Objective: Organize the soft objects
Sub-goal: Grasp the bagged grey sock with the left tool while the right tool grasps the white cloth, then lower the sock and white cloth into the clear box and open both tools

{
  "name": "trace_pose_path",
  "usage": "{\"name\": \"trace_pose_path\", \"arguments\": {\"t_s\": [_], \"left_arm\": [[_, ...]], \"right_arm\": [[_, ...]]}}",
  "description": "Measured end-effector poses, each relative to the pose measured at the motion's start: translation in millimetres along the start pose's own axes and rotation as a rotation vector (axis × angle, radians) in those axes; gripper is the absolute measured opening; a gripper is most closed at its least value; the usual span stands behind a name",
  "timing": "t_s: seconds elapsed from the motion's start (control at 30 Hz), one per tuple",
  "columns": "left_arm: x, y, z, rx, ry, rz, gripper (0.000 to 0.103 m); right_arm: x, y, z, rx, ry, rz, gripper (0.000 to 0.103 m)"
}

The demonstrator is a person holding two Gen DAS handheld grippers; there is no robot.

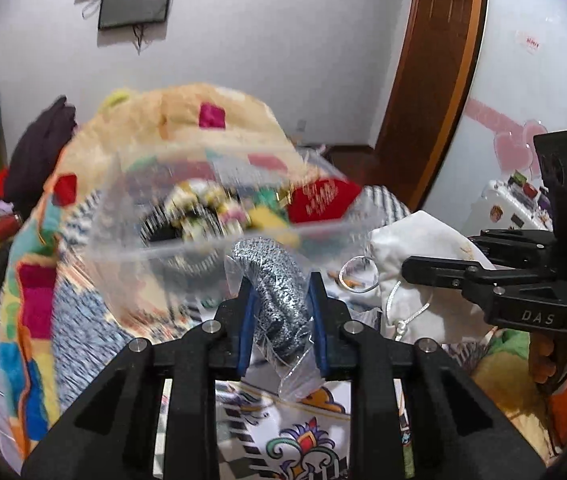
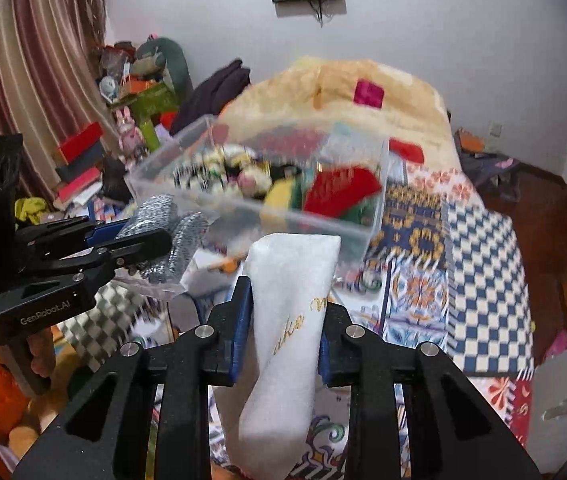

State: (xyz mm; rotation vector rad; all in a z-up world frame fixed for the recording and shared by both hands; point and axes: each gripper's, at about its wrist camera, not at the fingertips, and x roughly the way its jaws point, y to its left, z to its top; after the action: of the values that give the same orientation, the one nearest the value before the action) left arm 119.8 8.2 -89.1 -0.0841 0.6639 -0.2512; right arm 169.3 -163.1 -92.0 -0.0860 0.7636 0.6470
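Two grippers each carry a soft item above a bed covered in a patterned quilt point(image 2: 479, 240). The left gripper point(image 1: 283, 304) has its jaws clamped on a silvery grey knitted piece in a thin plastic bag point(image 1: 279, 292). The right gripper point(image 2: 283, 328) has its jaws clamped on a white cloth pouch with gold lettering point(image 2: 291, 312). Just ahead of both sits a clear plastic bin point(image 2: 375, 216), already holding several items: a red pouch point(image 2: 339, 192), a yellow and green piece, and some blurred patterned ones. The sorting looks well along, with these two held items seemingly still to go in. A beige blanket point(image 2: 335, 88) lies behind the bin.
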Motion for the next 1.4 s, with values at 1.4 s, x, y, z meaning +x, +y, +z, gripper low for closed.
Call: {"name": "trace_pose_path", "arguments": {"t_s": [1.4], "left_arm": [[71.1, 47.8, 54.1, -0.057, -0.018, 0.110, 0.026]], "right_arm": [[70.0, -1.3, 69.1, 0.013, -0.034, -0.111, 0.030]]}}
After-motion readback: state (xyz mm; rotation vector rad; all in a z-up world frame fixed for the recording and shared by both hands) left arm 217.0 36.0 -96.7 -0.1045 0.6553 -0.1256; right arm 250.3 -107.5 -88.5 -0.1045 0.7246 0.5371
